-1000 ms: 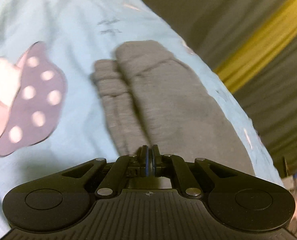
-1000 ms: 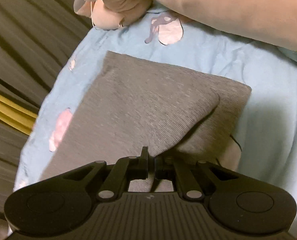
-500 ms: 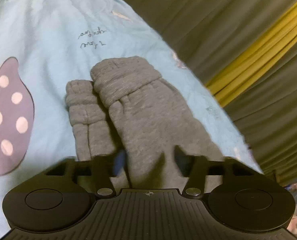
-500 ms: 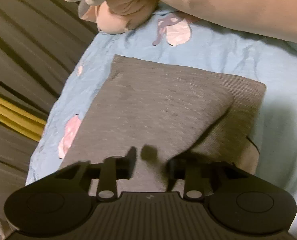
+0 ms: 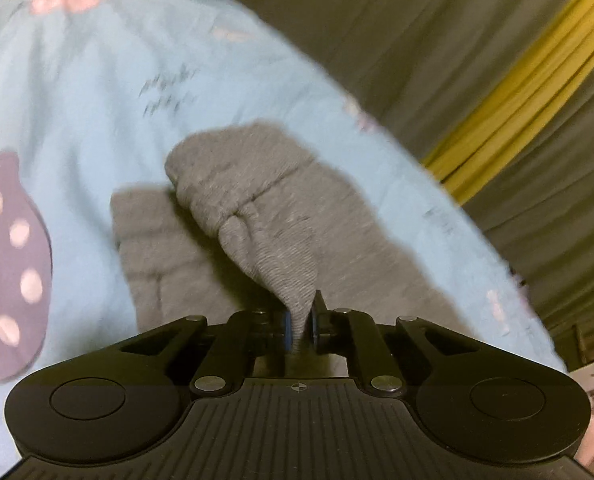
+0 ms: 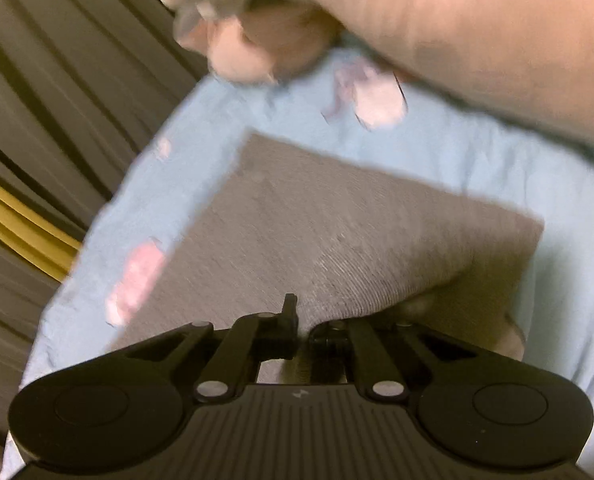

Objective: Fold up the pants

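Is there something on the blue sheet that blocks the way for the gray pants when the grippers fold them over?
Nothing visible does. The left gripper and the right gripper are both shut on the gray pants, having just closed on them. Around the pants, the blue sheet shows only printed patterns.

The pants [image 5: 265, 216], pinched between the fingers of the left gripper [image 5: 300, 326], are a soft grey knit cloth with fine ribbing and a matt, slightly fuzzy face; ahead of the right gripper [image 6: 303, 334] the same cloth lies flat. Both grippers are matt black plastic with a ridged body and small shiny metal pivot pins. Under the pants, the light blue sheet [image 5: 97, 80] is smooth printed cloth, and beyond it hangs a dull, pleated curtain [image 5: 417, 40] of fabric.
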